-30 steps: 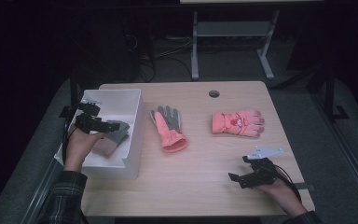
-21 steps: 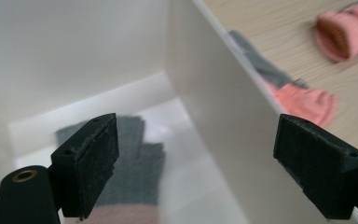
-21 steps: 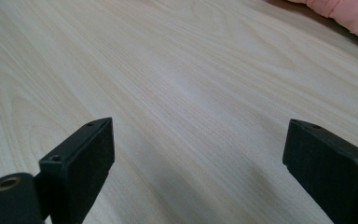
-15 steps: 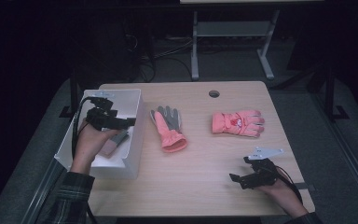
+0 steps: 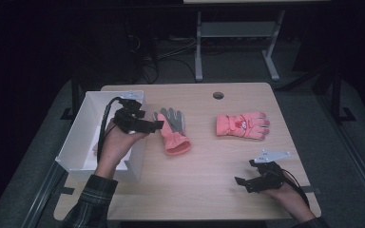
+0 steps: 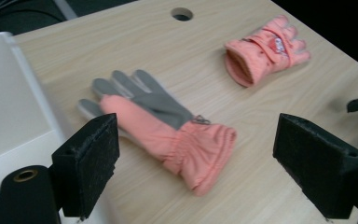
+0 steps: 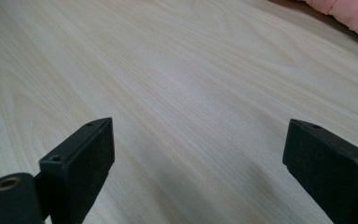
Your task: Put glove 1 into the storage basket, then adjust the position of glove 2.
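A pink glove with a grey palm (image 5: 171, 129) lies palm up on the wooden table, cuff toward me; it sits between the jaws in the left gripper view (image 6: 168, 126). My left gripper (image 5: 158, 125) hovers over the right wall of the white box (image 5: 83, 137), open and empty (image 6: 196, 140), just left of this glove. A second pink glove (image 5: 242, 125) lies flat to the right (image 6: 265, 49). My right gripper (image 5: 241, 181) rests low near the table's front right, open (image 7: 198, 135) above bare wood.
A round cable hole (image 5: 218, 95) sits near the table's far edge. A small pink patch (image 5: 95, 149) shows inside the box beside the forearm. Bare wood lies between the two gloves and along the front edge. Dark floor and a metal frame (image 5: 237, 33) lie beyond.
My left gripper has lifted from inside the white box and moved right, to the box's right wall beside the grey-palmed glove. The right gripper has stayed put.
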`<move>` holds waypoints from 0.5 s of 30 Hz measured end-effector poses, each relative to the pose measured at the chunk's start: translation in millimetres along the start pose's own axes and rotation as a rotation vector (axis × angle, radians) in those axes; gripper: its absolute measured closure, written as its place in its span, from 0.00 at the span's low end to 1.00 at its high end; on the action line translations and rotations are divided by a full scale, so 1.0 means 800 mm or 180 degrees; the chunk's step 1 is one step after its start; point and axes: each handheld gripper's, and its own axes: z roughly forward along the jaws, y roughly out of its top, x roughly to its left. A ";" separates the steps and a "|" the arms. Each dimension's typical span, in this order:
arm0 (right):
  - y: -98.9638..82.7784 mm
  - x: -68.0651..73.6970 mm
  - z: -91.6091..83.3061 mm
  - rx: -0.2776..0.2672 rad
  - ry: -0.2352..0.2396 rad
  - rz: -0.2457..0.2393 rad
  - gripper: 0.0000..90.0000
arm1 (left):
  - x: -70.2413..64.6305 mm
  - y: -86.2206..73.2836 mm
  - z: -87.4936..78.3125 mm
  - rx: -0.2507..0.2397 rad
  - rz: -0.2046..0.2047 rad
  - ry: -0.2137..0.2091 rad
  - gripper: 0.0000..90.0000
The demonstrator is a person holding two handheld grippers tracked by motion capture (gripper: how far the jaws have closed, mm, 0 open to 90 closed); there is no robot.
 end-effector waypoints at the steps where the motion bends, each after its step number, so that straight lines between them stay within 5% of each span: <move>1: 0.000 0.000 0.000 -0.0002 -0.0001 -0.0024 0.10 | -0.005 0.001 0.003 0.0012 0.0031 -0.0026 0.16; 5: 0.000 0.000 0.001 -0.0004 0.0005 -0.0030 0.10 | -0.023 0.005 0.014 0.0001 0.0081 -0.0108 0.18; 10: 0.000 0.001 0.001 0.0004 0.0007 -0.0057 0.10 | -0.039 0.006 0.034 -0.0086 0.0123 -0.0139 0.32; 15: -0.001 0.000 0.000 0.0001 0.0000 -0.0061 0.10 | -0.050 0.006 0.057 -0.0072 0.0161 -0.0133 0.57</move>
